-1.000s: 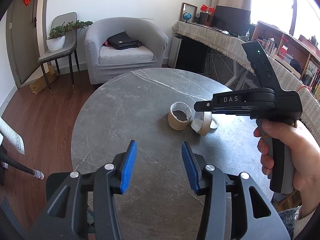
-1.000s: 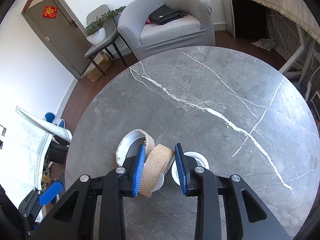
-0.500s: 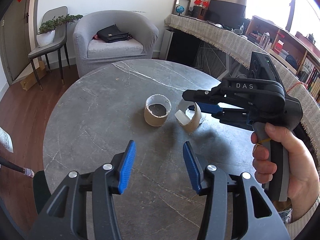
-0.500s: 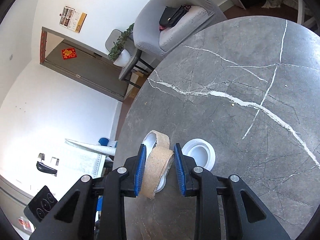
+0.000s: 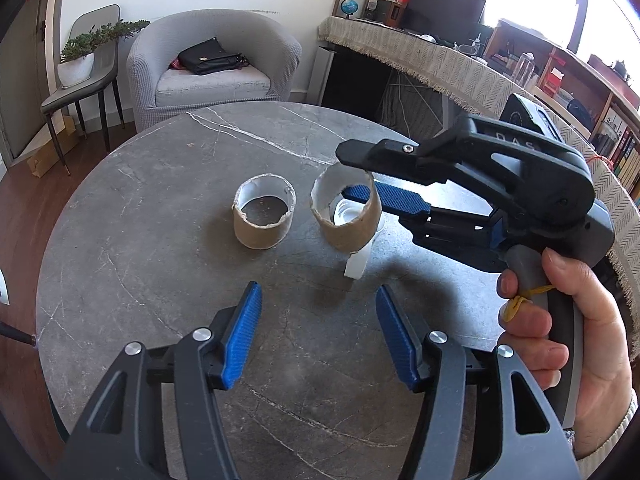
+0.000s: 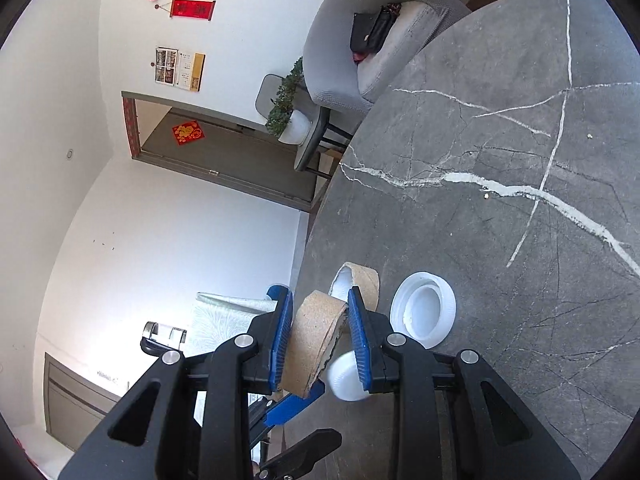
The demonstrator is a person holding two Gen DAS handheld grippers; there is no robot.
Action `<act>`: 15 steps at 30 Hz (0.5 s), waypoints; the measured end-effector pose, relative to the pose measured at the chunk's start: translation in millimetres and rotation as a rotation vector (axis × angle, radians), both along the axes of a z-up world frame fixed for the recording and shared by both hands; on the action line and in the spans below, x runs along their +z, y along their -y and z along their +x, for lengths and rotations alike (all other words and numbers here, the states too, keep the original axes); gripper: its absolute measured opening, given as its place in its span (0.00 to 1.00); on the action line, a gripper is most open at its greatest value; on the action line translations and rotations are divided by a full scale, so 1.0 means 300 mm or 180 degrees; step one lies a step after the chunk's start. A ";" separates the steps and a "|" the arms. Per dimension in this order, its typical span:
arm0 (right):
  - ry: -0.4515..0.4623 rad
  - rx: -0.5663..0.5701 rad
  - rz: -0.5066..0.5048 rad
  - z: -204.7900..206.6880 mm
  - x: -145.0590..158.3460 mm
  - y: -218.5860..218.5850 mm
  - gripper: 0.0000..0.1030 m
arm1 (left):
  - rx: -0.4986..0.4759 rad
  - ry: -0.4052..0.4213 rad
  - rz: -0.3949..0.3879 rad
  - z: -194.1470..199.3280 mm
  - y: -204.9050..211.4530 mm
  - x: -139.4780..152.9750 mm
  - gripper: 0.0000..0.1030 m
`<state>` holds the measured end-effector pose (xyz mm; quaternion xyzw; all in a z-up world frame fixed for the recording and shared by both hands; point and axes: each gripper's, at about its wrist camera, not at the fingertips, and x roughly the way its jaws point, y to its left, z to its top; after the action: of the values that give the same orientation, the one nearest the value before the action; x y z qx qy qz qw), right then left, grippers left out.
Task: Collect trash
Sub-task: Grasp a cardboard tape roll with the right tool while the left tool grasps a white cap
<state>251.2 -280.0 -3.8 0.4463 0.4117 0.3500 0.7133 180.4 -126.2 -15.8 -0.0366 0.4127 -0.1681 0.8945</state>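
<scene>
— While my right gripper (image 5: 358, 178) clamps the torn cardboard ring (image 5: 347, 216) by its wall, what's my left doing?
— Your left gripper (image 5: 318, 334) has just been opening, nothing between its jaws; it hangs over the grey marble table (image 5: 132, 264).
— Other trash?
— A second cardboard ring (image 5: 264, 216) stands just beside the held one; a white lid (image 6: 424, 314) lies near.

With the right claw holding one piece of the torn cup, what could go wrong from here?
1. The right claw pinches only the thin wall of the torn cup piece; it may crumple or slip out.
2. The second cup piece and the white lid lie close by on the table; a low swing may knock them off.
</scene>
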 end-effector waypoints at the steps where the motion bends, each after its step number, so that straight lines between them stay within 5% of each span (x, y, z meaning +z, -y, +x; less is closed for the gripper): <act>1: 0.0017 0.0000 0.0009 -0.002 0.004 0.007 0.28 | -0.0005 -0.0006 0.0015 0.003 0.007 -0.004 0.60; 15: 0.0075 -0.0217 0.0076 -0.024 -0.001 0.184 0.28 | -0.0193 -0.0022 0.0054 0.030 0.168 -0.038 0.60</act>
<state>243.9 -335.3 -4.0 0.4644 0.3837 0.3356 0.7242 189.4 -176.6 -27.2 -0.0171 0.4181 -0.1915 0.8878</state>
